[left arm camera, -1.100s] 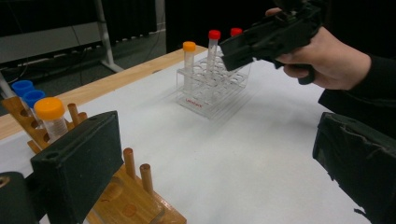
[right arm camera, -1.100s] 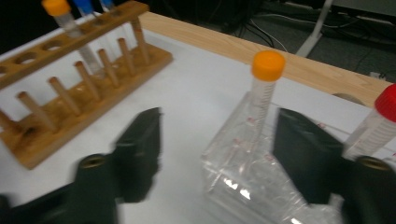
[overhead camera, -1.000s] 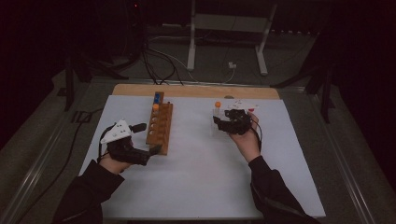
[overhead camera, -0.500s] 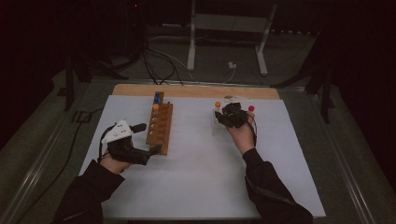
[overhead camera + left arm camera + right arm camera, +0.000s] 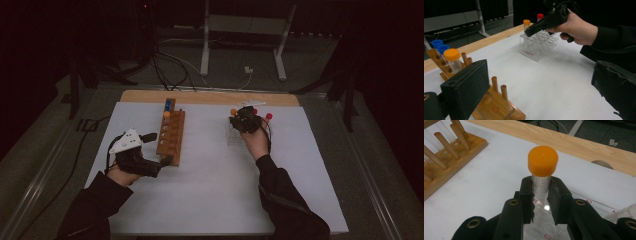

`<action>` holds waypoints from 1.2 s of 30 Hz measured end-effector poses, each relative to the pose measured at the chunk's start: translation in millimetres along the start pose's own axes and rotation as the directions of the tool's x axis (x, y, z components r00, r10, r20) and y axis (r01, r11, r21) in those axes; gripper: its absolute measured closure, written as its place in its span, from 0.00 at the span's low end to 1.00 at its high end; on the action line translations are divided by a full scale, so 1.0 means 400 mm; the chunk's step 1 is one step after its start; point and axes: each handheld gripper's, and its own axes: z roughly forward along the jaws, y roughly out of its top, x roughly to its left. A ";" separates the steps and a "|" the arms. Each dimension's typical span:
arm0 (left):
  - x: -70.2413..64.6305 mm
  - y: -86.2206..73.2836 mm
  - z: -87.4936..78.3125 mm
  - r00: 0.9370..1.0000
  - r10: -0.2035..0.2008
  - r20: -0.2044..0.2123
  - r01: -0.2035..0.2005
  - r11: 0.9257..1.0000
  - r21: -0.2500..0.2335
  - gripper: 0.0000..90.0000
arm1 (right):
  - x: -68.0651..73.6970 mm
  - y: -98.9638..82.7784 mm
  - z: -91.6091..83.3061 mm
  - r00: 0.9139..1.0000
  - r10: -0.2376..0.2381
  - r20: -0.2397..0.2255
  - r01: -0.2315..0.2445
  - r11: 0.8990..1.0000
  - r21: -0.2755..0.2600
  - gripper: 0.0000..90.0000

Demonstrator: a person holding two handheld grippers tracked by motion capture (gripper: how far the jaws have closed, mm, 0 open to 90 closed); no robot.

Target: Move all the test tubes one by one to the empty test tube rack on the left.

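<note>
Tubes number five across the bench [image 5: 210, 200], as far as the pictures show: two with blue caps [image 5: 439, 46] and one orange-capped [image 5: 452, 58] stand in the wooden rack [image 5: 171, 137] left of centre in the high view, while one orange-capped tube [image 5: 542, 170] and one red-capped tube [image 5: 540, 17] stand at the clear plastic rack [image 5: 537, 45] right of centre. Two racks, then, well apart. The right gripper [image 5: 539, 195] has just been closing its jaws, and they now pinch the orange-capped tube just below its cap, the tube upright in the clear rack. The left gripper [image 5: 150, 162] sits at the near end of the wooden rack with its jaws spread, one on each side of that end.
</note>
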 end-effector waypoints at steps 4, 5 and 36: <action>-0.001 -0.001 0.002 1.000 0.000 0.001 0.000 1.000 0.002 0.03 | 0.001 0.000 -0.002 1.000 -0.011 0.005 0.011 1.000 -0.002 0.83; -0.001 -0.001 0.002 1.000 0.000 0.001 0.000 1.000 0.003 0.03 | 0.002 0.001 -0.004 1.000 -0.010 0.008 0.010 1.000 -0.006 0.83; -0.033 0.041 0.014 0.998 0.028 0.049 -0.029 0.999 0.019 0.03 | 0.074 0.037 -0.255 0.983 -0.169 -0.074 0.158 0.978 -0.139 0.83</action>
